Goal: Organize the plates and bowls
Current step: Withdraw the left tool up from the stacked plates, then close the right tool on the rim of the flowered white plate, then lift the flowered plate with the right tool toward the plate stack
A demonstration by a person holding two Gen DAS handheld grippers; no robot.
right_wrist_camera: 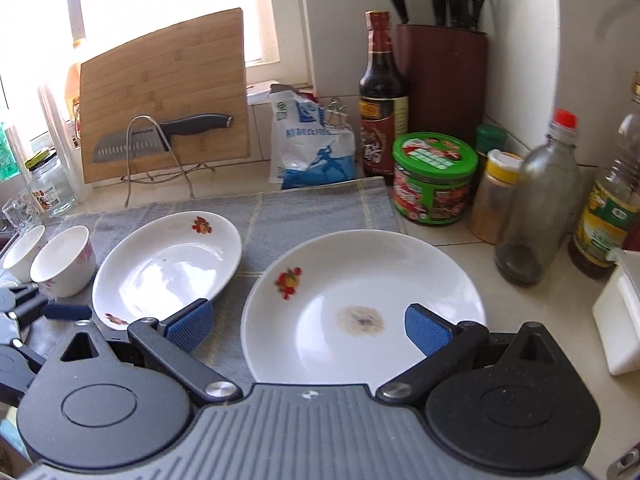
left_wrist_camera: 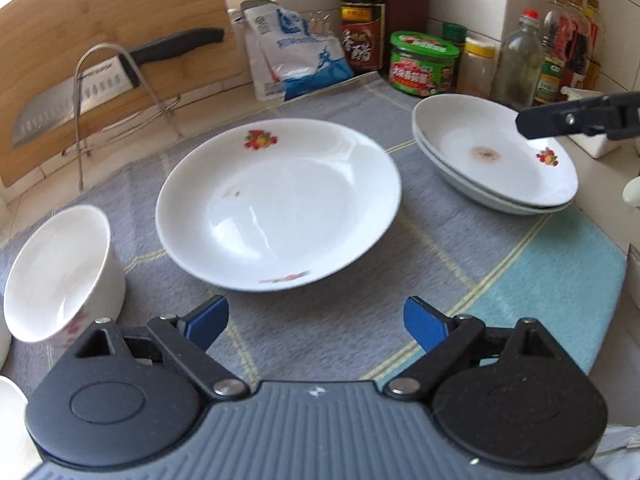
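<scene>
We've got L gripper tilted down just short of lone plate, fingers wide, empty; R gripper angled over plate stack, fingers apart, empty.

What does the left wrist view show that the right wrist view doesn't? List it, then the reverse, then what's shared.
Left only: a second plate under the stained plate, making a stack.

Right only: the knife block, a glass jar and a second bowl.

Shared: the single plate, the cutting board with its knife, the dark sauce bottle, the green tub and both open grippers.
</scene>
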